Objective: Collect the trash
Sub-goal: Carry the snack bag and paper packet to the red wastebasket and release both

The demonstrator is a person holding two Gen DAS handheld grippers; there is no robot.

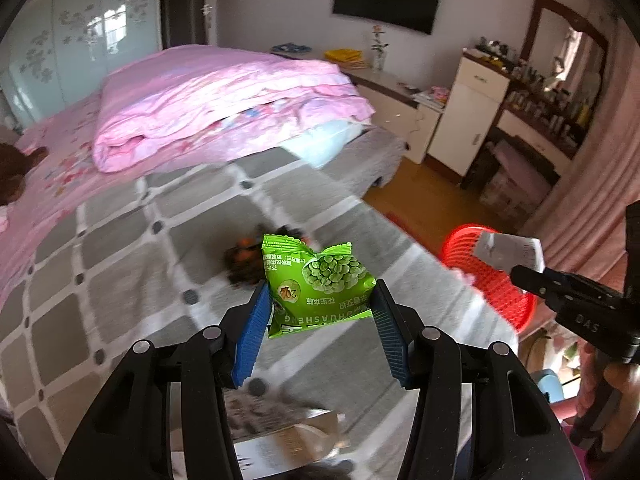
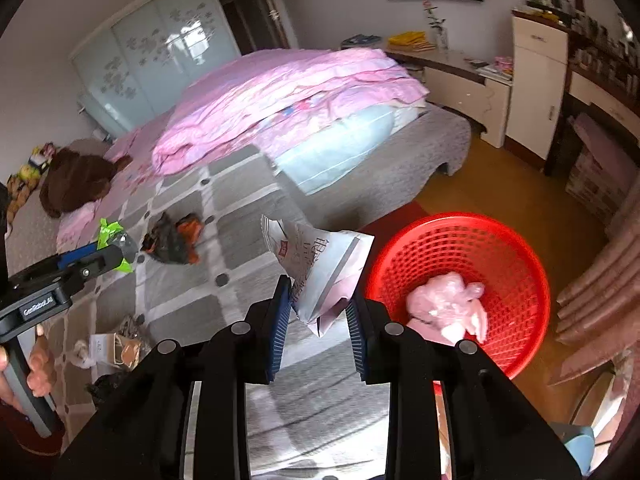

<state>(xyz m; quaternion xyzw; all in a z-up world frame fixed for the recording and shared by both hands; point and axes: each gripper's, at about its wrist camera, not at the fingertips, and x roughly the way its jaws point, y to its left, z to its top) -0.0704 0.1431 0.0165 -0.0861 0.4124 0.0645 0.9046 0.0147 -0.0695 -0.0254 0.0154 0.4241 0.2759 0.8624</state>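
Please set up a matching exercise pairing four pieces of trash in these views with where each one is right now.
Things:
1. green snack packet
2. white wrapper
3. pink plastic bag
4. dark orange wrapper

Places:
A. lying on the grey checked bedspread
B. in the red basket
C. in the left gripper
D. in the right gripper

Pairs: 1-C, 2-D, 3-B, 4-A

green snack packet [image 1: 320, 284] | red mesh basket [image 2: 516, 248] | grey-white checked blanket [image 1: 120, 264]
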